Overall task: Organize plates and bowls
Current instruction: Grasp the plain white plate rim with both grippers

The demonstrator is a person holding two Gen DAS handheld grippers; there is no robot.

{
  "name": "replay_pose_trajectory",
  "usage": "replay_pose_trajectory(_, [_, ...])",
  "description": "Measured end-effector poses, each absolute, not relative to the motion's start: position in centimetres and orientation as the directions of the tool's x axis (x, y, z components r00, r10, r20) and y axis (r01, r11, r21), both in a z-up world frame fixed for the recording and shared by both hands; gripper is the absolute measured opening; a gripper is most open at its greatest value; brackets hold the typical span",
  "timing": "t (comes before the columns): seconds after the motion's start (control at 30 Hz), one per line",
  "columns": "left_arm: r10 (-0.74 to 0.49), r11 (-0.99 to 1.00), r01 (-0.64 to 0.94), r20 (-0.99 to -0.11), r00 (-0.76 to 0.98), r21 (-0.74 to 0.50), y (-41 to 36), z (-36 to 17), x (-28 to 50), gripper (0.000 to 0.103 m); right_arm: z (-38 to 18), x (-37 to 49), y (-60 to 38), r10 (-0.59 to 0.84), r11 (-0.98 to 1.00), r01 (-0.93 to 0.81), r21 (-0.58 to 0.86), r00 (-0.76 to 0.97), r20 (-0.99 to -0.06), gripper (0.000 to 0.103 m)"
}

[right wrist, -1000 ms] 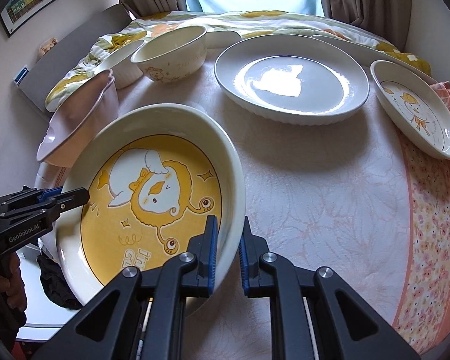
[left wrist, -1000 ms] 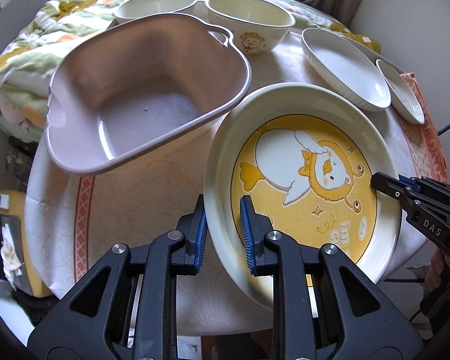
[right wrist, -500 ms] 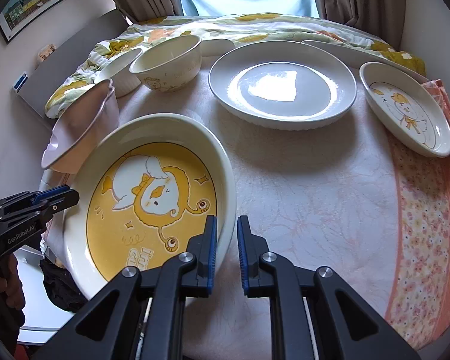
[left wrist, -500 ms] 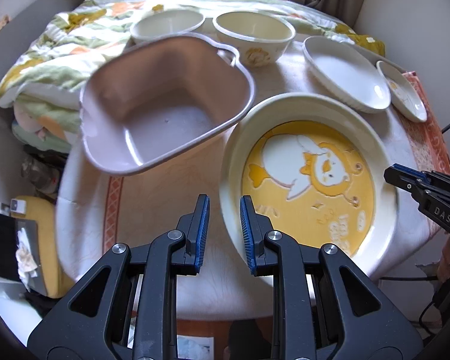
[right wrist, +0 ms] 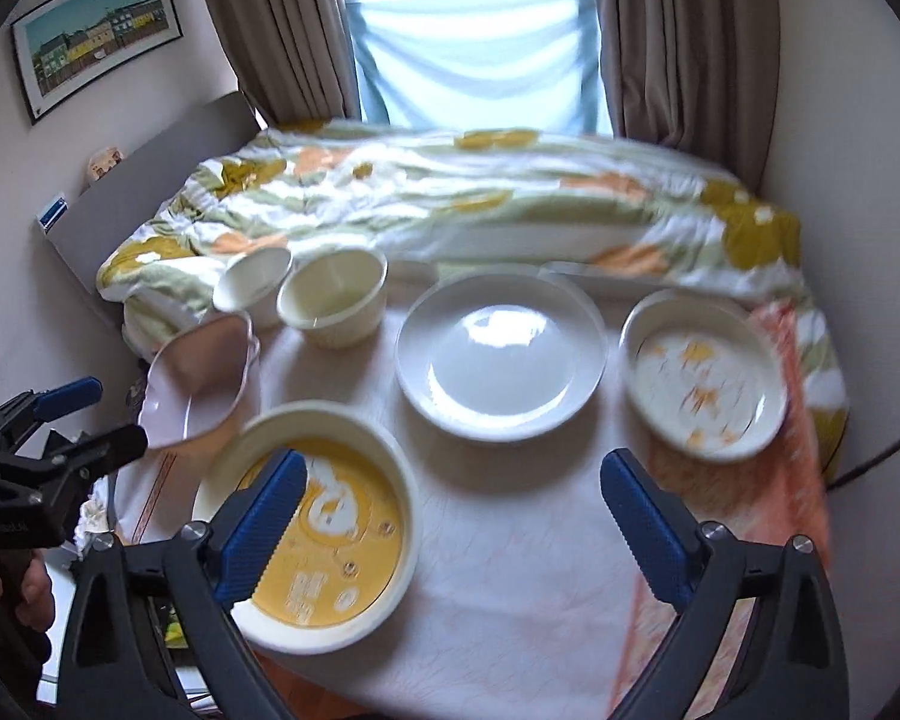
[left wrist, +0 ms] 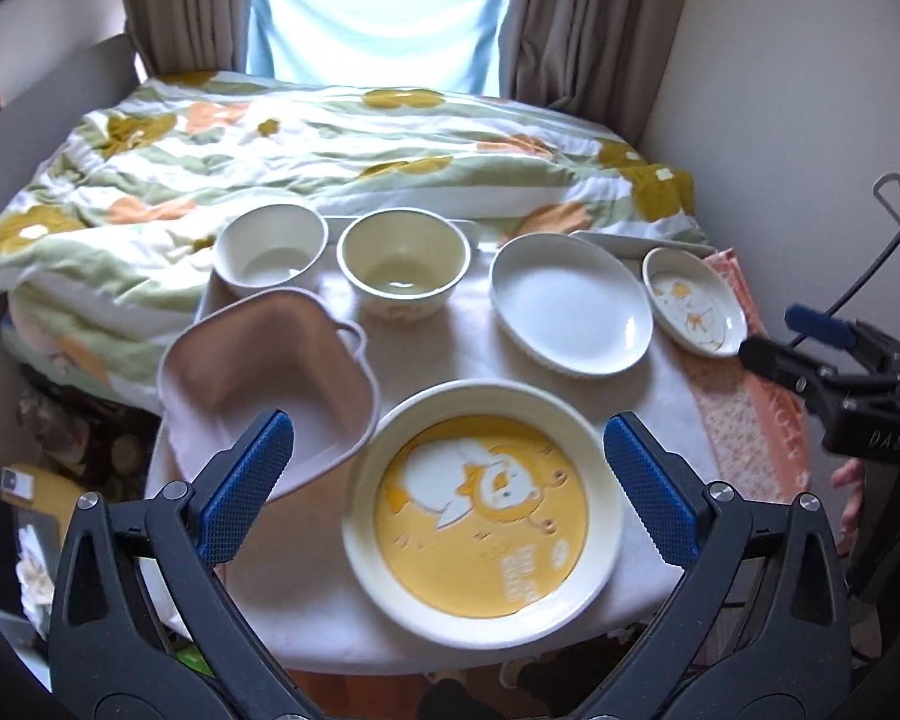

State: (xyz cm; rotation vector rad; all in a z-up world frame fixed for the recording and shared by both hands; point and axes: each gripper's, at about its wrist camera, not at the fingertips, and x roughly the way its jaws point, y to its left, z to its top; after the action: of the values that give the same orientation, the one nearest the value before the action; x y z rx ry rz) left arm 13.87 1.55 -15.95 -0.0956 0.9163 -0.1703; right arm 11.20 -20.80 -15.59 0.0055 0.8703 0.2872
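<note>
A large yellow cartoon plate (left wrist: 483, 516) (right wrist: 315, 525) lies on the table's near left edge. Behind it stand a plain white plate (left wrist: 570, 303) (right wrist: 501, 357), a small cartoon dish (left wrist: 693, 300) (right wrist: 702, 375), a cream bowl (left wrist: 403, 261) (right wrist: 333, 294) and a white bowl (left wrist: 271, 246) (right wrist: 252, 279). A pink square basin (left wrist: 267, 375) (right wrist: 201, 375) overhangs the left edge. My left gripper (left wrist: 447, 495) is open and empty, pulled back above the yellow plate. My right gripper (right wrist: 453, 528) is open and empty, back from the table.
The round table (right wrist: 510, 540) has a white cloth and an orange patterned runner (right wrist: 774, 480) on the right. A bed with a floral quilt (left wrist: 330, 144) lies behind it, under a curtained window. A long white tray (left wrist: 624, 243) sits behind the plates.
Both grippers have opened wide, let go of the yellow plate's rim and pulled back and up. The plate now rests on the table.
</note>
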Motion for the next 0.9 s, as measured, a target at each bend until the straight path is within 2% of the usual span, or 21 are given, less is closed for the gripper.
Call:
replay_pose_trajectory(0.1, [-0.213,0.977,0.108,-0.784,0.583,-0.185,0.4,-15.7,15.5,0.103,-13.9,12.8,-22.0,0.268,0.955,-0.275,0.108,0.655,-0.707,0.100])
replay_pose_trajectory(0.23, [-0.225,0.972,0.071,-0.794,0.565,-0.225,-1.5,-16.0,17.8,0.103,-13.5,16.8,-23.2,0.214,0.954,-0.297,0.038,0.587,-0.781,0.100])
replay_pose_trajectory(0.33, [-0.223,0.968,0.026,-0.809,0.544,-0.249,-2.9,-17.1,20.0,0.103,-13.6,19.5,-24.9,0.228,0.949,-0.312,0.043,0.588,-0.776,0.100])
replay_pose_trajectory(0.47, [-0.225,0.952,-0.066,-0.832,0.508,-0.298,-4.7,-19.5,22.9,0.103,-16.0,24.3,-26.5,0.270,0.914,-0.402,0.053,0.506,-0.819,0.100])
replay_pose_trajectory(0.6, [-0.184,0.945,-0.157,-0.862,0.472,-0.288,-6.3,-22.8,25.2,0.103,-19.7,28.4,-27.4,0.333,0.864,-0.494,0.099,0.410,-0.849,0.099])
replay_pose_trajectory(0.7, [-0.177,0.931,-0.215,-0.879,0.442,-0.295,-7.0,-25.3,26.5,0.102,-23.1,31.0,-27.4,0.370,0.825,-0.545,0.148,0.324,-0.870,0.086])
replay_pose_trajectory(0.77, [-0.179,0.923,-0.237,-0.886,0.429,-0.302,-7.3,-26.5,27.3,0.099,-24.9,31.9,-27.0,0.383,0.804,-0.570,0.169,0.280,-0.880,0.072])
replay_pose_trajectory(0.9, [-0.179,0.925,-0.244,-0.901,0.395,-0.290,-8.1,-28.6,28.7,0.091,-28.1,32.9,-26.0,0.399,0.764,-0.612,0.205,0.198,-0.895,0.061])
